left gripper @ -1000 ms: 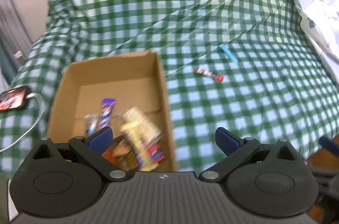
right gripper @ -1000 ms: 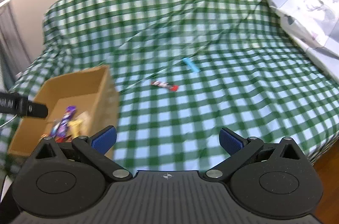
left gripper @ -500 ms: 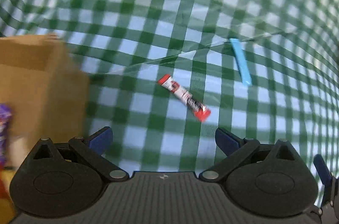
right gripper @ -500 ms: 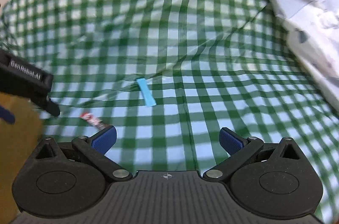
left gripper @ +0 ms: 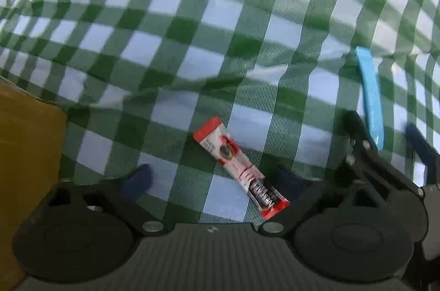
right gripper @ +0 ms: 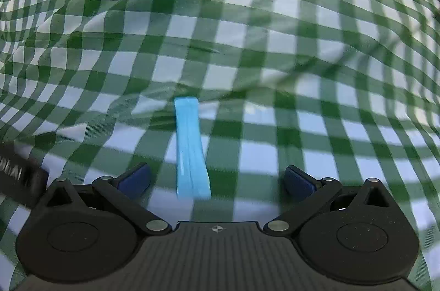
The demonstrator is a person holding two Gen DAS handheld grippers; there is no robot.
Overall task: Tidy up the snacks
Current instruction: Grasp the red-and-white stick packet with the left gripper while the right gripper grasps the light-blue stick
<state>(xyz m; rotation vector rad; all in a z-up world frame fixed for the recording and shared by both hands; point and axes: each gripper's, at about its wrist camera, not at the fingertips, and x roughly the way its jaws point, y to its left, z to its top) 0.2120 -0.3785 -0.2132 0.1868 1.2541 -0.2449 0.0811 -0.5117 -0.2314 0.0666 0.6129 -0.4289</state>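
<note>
The left gripper [left gripper: 217, 176] hangs with its jaws spread wide over a red-and-white snack stick [left gripper: 240, 167], which lies slantwise on the green checked cloth [left gripper: 192, 24] between the blue fingertips [left gripper: 137, 179]; the cardboard box [left gripper: 24, 153] stands at the left edge of that view. The right gripper [right gripper: 217, 181], jaws likewise apart and holding nothing, is lined up on a light blue snack stick [right gripper: 191, 147] lying lengthwise on the cloth, its near end between the two pads [right gripper: 298, 182].
</note>
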